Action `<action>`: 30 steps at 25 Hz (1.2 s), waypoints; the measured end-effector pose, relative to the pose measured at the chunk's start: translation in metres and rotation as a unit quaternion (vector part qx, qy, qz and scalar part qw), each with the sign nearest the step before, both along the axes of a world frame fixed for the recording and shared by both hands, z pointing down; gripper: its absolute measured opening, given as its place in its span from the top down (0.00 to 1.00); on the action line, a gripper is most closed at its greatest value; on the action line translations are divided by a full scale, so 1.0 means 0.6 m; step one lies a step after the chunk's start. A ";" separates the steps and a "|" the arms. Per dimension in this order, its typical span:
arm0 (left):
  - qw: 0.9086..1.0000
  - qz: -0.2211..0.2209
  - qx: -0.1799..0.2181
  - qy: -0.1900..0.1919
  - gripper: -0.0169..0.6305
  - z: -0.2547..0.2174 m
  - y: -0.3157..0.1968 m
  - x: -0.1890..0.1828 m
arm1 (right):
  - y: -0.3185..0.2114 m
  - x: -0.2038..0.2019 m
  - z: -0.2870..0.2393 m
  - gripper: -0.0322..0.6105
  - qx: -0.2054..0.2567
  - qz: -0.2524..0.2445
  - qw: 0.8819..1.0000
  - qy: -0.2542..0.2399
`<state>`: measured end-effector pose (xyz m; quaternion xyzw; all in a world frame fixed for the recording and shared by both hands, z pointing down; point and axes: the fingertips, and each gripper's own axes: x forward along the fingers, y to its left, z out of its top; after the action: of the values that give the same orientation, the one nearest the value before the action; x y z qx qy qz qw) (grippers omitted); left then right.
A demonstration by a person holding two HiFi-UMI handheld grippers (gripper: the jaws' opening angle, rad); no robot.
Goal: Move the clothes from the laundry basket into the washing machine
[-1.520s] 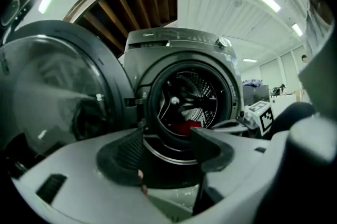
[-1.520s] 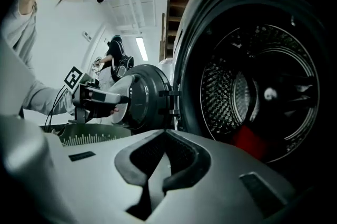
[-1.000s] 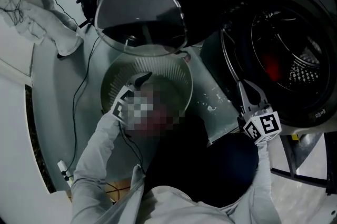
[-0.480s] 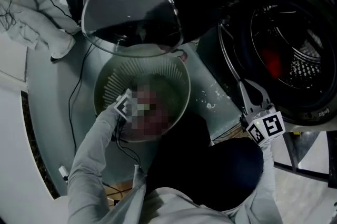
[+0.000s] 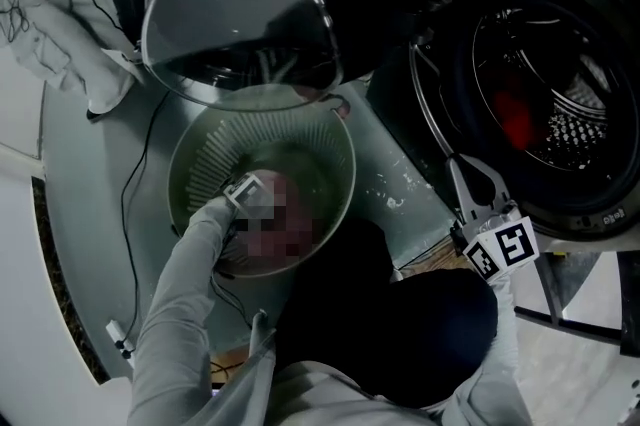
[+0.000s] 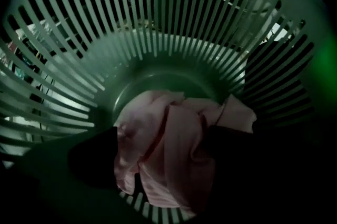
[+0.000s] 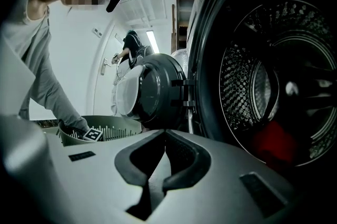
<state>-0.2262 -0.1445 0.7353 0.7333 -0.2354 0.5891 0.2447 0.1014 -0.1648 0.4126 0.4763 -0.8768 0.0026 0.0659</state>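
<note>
As left tool (image 6: 164, 157) jaws open wider, pink garment (image 6: 158, 128) lies between them.

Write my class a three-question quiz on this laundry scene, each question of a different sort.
1. True or false: the washing machine door is shut.
2. What lies between the jaws of the left hand-held gripper? A) a pink garment B) a blue towel C) nothing
3. What colour is the item already in the drum?
Key: 1 false, it stands open. 2 A; the jaws have just been opening and stand apart round it, inside the laundry basket. 3 red.
</note>
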 end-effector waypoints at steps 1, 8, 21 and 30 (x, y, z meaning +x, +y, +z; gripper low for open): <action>1.000 -0.008 -0.016 -0.005 0.18 0.011 0.006 -0.003 | 0.000 -0.001 0.001 0.92 -0.001 -0.001 1.000 0.001; 0.997 -0.010 -0.079 -0.002 0.18 0.080 0.046 0.011 | 0.003 0.010 0.018 0.92 -0.012 -0.002 1.000 0.012; 0.997 0.052 -0.053 0.011 0.16 0.104 0.033 0.029 | -0.005 0.011 0.025 0.92 -0.011 0.005 1.000 0.008; 0.992 0.114 -0.053 -0.005 0.58 0.088 0.027 0.052 | 0.013 0.025 0.013 0.92 -0.006 0.013 1.000 0.011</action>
<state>-0.1953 -0.1283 0.7883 0.7381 -0.1202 0.6287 0.2134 0.1164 -0.1572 0.4203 0.4869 -0.8699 0.0031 0.0782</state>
